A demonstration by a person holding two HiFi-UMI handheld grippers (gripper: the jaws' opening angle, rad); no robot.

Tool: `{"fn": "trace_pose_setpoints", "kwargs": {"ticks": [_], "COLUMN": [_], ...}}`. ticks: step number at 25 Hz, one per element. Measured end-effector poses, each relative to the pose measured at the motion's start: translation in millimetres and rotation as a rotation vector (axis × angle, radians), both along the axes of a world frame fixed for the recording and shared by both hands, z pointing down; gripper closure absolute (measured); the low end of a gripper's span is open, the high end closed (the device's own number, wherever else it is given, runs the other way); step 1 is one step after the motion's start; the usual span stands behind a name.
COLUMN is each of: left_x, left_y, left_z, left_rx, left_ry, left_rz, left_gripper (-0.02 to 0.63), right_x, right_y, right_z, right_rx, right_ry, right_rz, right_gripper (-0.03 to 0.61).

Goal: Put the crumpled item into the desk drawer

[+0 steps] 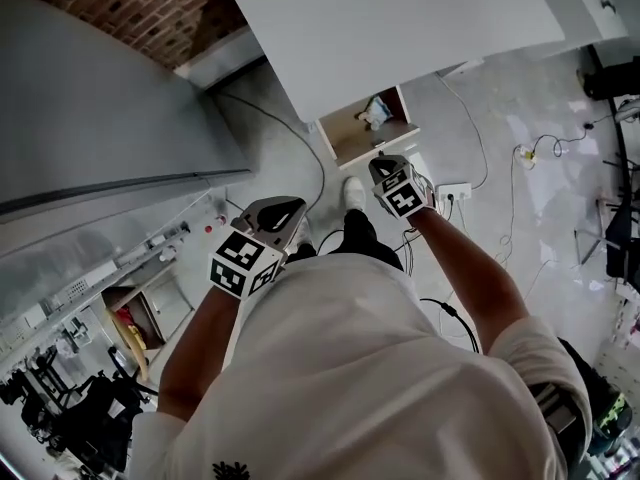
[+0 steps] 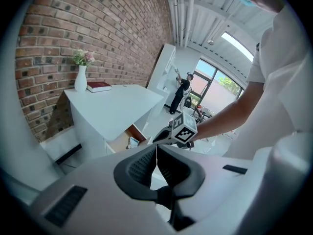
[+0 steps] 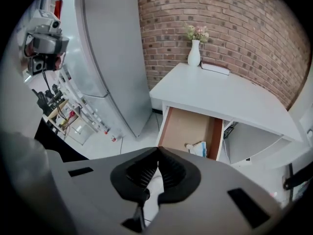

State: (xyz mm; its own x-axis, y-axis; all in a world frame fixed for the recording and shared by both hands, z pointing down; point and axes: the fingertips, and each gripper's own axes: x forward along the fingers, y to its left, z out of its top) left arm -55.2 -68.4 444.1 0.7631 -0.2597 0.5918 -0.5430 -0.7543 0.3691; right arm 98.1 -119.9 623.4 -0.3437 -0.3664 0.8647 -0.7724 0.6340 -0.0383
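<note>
Bench point(image 1: 400, 28): white and the biggest thing ahead of me. A vase point(image 3: 194, 53) and a book point(image 3: 215, 68) sit at its far end by the brick wall. I judge that a hard shove on the drawer could rock the vase.
Drawer point(image 1: 350, 136): pulled out from under the bench, with its brown floor showing. It is not yet shut. If I push it off-centre with one gripper, it may skew and jam on its runners.
Cables point(image 1: 484, 153): they trail over the floor by the bench and near my feet. If I step in without looking, I could catch one and be jerked mid-push.
Left gripper point(image 1: 285, 210): jaws together with nothing between them. It is held back by my waist, well apart from the drawer, so it is too far off to steady anything if the push goes wrong.
Right gripper point(image 1: 386, 165): jaws together and empty. It hangs near the drawer's front, above the floor. With shut jaws I would be pushing with a narrow tip, which could slide off the front panel.
Item point(image 1: 376, 113): a pale crumpled wad lying inside the drawer, toward one side wall. The placing looks done to me. If the wad stands proud of the wall, it might catch under the bench as the drawer goes in.
</note>
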Motion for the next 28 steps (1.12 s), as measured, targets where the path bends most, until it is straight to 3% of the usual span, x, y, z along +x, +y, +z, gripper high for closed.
{"fn": "trace_pose_setpoints", "kwargs": {"ticks": [11, 19, 28], "left_x": [-49.0, -79.2, -95.2], "left_y": [42.0, 77.5, 99.5], "left_z": [-17.5, -15.1, -12.4], "left_rx": [0.031, 0.02, 0.024], "left_ry": [0.031, 0.061, 0.072], "left_rz": [0.05, 0.06, 0.052], "left_gripper": [0.589, 0.589, 0.589], "right_x": [-72.8, -128.1, -156.6], "right_y": [79.7, 124.9, 155.8], "right_z": [-73.3, -129.1, -149.9], "right_rx": [0.006, 0.091, 0.108], "right_ry": [-0.124, -0.233, -0.27], "right_rz": [0.063, 0.075, 0.059], "right_gripper": [0.549, 0.549, 0.549]}}
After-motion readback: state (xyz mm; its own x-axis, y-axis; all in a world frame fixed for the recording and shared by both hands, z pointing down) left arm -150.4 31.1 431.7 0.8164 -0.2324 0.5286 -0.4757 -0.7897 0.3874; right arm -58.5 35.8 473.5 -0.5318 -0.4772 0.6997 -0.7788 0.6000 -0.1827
